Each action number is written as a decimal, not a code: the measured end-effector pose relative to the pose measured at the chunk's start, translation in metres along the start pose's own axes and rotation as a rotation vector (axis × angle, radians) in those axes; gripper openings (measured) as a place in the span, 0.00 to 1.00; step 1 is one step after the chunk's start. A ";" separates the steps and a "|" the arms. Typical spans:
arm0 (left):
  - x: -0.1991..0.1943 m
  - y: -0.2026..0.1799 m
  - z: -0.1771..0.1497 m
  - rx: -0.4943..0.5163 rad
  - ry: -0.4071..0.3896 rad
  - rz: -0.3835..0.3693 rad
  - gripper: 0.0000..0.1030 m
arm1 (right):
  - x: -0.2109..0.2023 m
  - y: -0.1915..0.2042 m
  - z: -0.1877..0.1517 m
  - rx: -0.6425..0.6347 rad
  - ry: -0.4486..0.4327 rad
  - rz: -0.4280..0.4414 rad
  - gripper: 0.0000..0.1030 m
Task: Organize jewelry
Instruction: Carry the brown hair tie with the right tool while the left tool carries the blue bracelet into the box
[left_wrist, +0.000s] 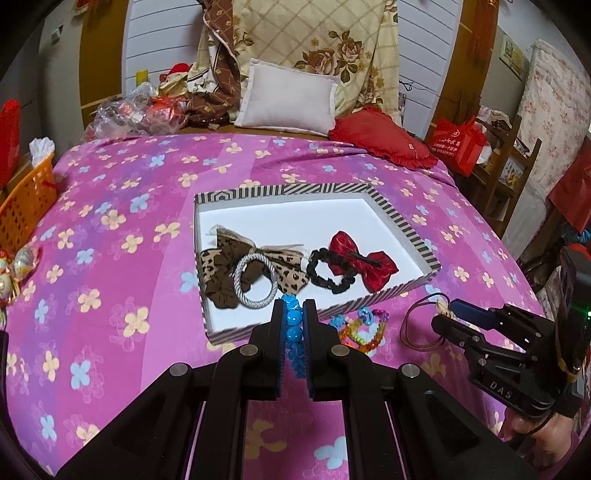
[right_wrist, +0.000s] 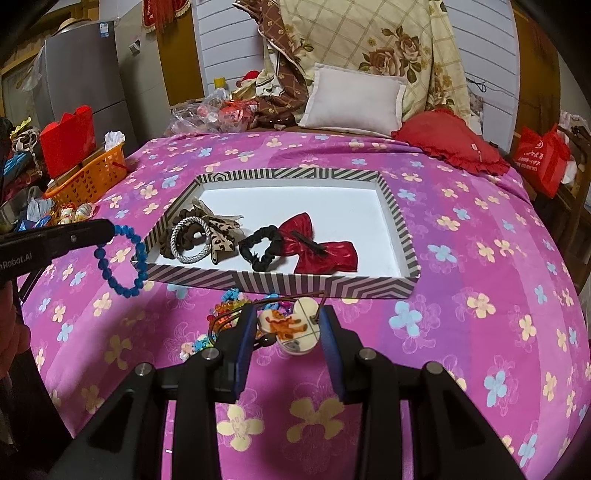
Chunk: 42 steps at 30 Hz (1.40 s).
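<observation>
The left hand-held gripper (left_wrist: 293, 314) is clamped on a blue bracelet (right_wrist: 122, 258) beside the tray (right_wrist: 280, 282). The right hand-held gripper (right_wrist: 288, 321) is clamped on a pendant (right_wrist: 291, 328).

a bed covered in a pink flowered sheet (right_wrist: 480, 236) fills the right wrist view. on it sits a shallow striped box (right_wrist: 280, 282) with a white floor, holding a brown scrunchie and silver hair tie (right_wrist: 190, 240), a leopard bow (right_wrist: 221, 230), a black scrunchie (right_wrist: 260, 247) and a red bow (right_wrist: 321, 251). in front, the right gripper (right_wrist: 286, 326) clamps a mouse-head pendant (right_wrist: 291, 326) on a brown cord. at left, the left gripper (right_wrist: 109, 232) dangles a blue bead bracelet (right_wrist: 122, 266) beside the box. an orange basket (right_wrist: 88, 181) stands at the bed's left edge.
</observation>
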<state>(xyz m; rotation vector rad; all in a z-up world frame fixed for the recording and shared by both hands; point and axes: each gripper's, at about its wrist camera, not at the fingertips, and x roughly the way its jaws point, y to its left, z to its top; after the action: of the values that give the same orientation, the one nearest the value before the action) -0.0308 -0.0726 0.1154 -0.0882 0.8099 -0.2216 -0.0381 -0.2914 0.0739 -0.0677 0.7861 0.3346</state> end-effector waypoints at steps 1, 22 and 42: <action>0.000 -0.001 0.002 0.003 -0.002 0.003 0.00 | 0.000 0.001 0.001 -0.001 -0.001 0.001 0.35; 0.028 -0.012 0.026 0.057 0.002 0.043 0.00 | 0.016 -0.011 0.031 0.004 -0.001 -0.002 0.35; 0.093 0.001 0.052 0.005 0.059 -0.006 0.00 | 0.079 -0.014 0.067 0.009 0.035 0.023 0.35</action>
<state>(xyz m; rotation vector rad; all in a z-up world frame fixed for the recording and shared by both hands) 0.0696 -0.0931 0.0852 -0.0802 0.8683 -0.2329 0.0639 -0.2707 0.0649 -0.0559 0.8230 0.3518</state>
